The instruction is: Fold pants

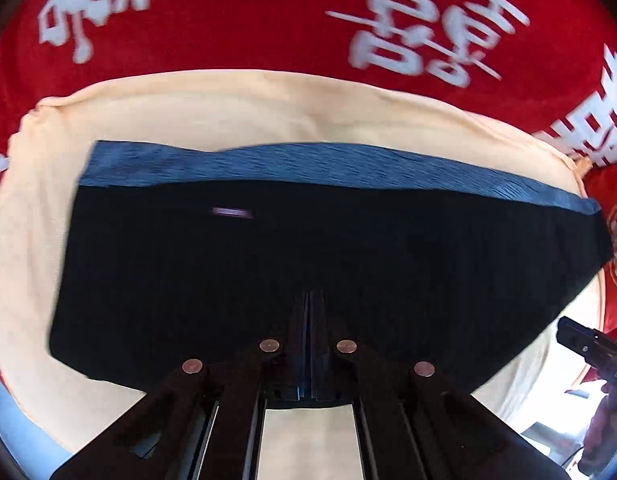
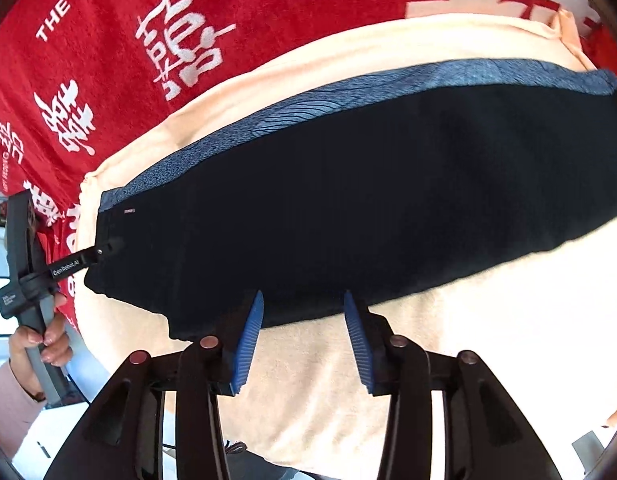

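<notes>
Dark navy pants (image 1: 268,264) with a blue patterned waistband (image 1: 308,164) lie folded flat on a cream towel (image 1: 228,108). My left gripper (image 1: 309,300) has its jaws shut, over the near edge of the pants; whether cloth is pinched I cannot tell. In the right wrist view it (image 2: 114,245) comes in from the left at the pants' left end. My right gripper (image 2: 304,300) is open and empty, its blue pads (image 2: 250,336) just at the near edge of the pants (image 2: 368,184). It shows at the lower right of the left wrist view (image 1: 564,330).
A red blanket with white characters (image 2: 108,60) lies under the cream towel (image 2: 388,360) and beyond it. A red patterned cushion (image 1: 616,240) sits at the right. The person's hand (image 2: 40,340) holds the left gripper's handle.
</notes>
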A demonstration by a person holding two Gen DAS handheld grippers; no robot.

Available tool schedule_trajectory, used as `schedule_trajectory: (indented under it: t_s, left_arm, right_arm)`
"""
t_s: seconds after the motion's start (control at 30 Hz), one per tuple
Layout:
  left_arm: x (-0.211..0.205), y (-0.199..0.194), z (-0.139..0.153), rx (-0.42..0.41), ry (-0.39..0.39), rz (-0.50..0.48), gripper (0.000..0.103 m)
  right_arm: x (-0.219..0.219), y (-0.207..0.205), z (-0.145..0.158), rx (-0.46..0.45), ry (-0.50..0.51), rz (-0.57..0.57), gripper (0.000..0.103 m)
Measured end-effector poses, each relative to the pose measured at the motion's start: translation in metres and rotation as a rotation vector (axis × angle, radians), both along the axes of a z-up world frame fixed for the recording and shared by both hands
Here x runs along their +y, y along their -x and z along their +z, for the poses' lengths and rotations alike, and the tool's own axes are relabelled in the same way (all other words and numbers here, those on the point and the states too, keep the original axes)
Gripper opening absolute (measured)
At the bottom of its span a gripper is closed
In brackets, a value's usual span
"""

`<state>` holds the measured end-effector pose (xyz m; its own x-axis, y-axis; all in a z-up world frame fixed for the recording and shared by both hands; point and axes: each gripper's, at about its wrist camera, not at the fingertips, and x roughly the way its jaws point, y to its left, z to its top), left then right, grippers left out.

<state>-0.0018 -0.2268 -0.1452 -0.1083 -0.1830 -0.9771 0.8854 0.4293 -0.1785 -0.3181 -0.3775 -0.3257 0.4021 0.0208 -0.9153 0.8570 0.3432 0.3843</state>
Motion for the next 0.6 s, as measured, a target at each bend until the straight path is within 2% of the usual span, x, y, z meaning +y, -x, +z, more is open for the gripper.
schedule_trajectory:
  t_s: [0.17,0.4,0.6]
  left_arm:
    - [-0.028,0.060,-0.005,0.037,-0.024,-0.033,0.001]
    - [-0.065,0.127,-0.014,-0.067,-0.053,-0.129,0.001]
    - [-0.096,0.171,-0.024,-0.093,-0.075,-0.130,0.001]
  right_arm:
    - [0.002,0.029,0.001,-0.011,-0.005,-0.031,0.049]
    - [-0.004,0.067,0.001,-0.029,-0.009,-0.080,0.051]
    - [-0.010,0.092,-0.001,-0.042,-0.016,-0.123,0.053]
